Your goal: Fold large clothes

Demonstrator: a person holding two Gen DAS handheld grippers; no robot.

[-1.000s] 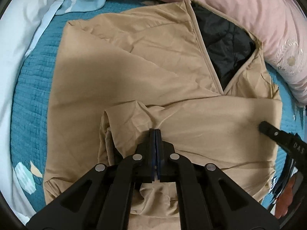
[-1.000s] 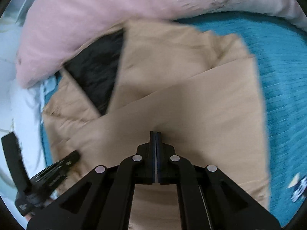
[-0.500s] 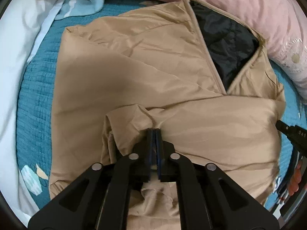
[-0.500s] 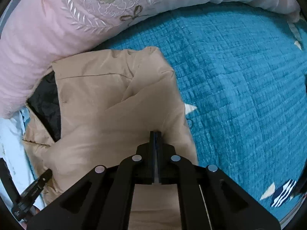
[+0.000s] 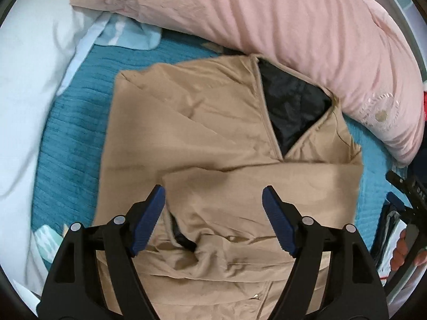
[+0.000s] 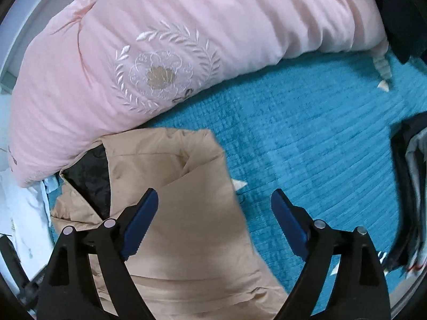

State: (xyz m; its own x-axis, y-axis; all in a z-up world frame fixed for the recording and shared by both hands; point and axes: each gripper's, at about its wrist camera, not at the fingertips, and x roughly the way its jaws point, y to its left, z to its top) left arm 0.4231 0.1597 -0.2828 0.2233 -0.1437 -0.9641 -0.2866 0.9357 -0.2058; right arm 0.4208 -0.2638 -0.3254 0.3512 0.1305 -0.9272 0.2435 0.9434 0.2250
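our left tool (image 5: 213,208) had just let go, its blue pads (image 5: 148,220) spread wide with nothing pinched between them. our right tool (image 6: 214,214) had just opened too and held nothing. we think both let go because the fold was laid down. the tan coat (image 5: 226,146) lay in the middle of the left view, on the blue bed cover (image 6: 307,146), with one flap lying flat across it so it would stay folded. its black lining (image 5: 291,112) peeked out at the upper right, next to the pink quilt (image 6: 186,40). in the right view the coat sat at the lower left. more folding looked needed.
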